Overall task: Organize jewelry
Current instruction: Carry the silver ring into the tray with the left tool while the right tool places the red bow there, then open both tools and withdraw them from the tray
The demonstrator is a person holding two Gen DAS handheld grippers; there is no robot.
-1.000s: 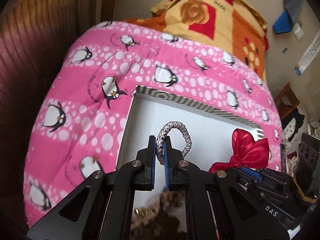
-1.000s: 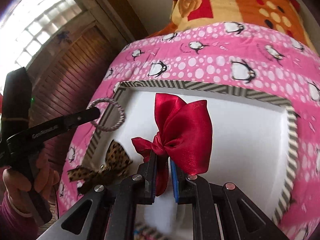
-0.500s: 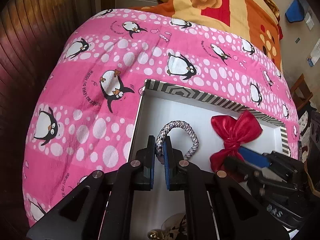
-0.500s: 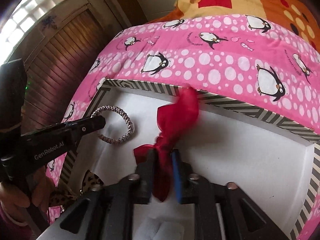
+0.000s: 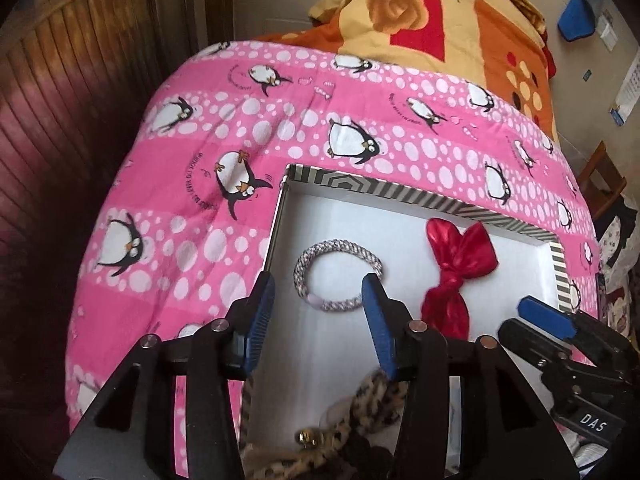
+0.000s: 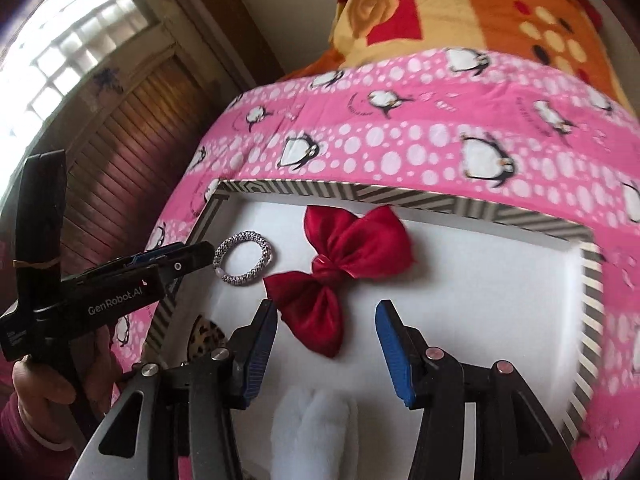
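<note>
A shallow white box with a striped rim (image 5: 400, 194) (image 6: 360, 190) lies on the pink penguin blanket. In it a silvery braided hair tie (image 5: 338, 274) (image 6: 244, 262) lies flat at the left, and a red satin bow (image 5: 456, 272) (image 6: 340, 268) lies beside it. My left gripper (image 5: 318, 292) hovers just above the near edge of the hair tie, its jaws opening, the pads clear of the tie. My right gripper (image 6: 326, 318) stands over the bow's lower tail, jaws opening, the pads not pressing on it.
A leopard-print bow (image 5: 360, 420) (image 6: 206, 338) lies at the box's near left corner, and a white fluffy item (image 6: 314, 432) at its near edge. An orange and yellow blanket (image 5: 440, 12) is heaped behind. A wooden panelled wall (image 5: 60, 100) stands at the left.
Both grippers have let go: the hair tie now lies flat in the box instead of standing in the left jaws, and the red bow has dropped from the right jaws onto the box floor.
</note>
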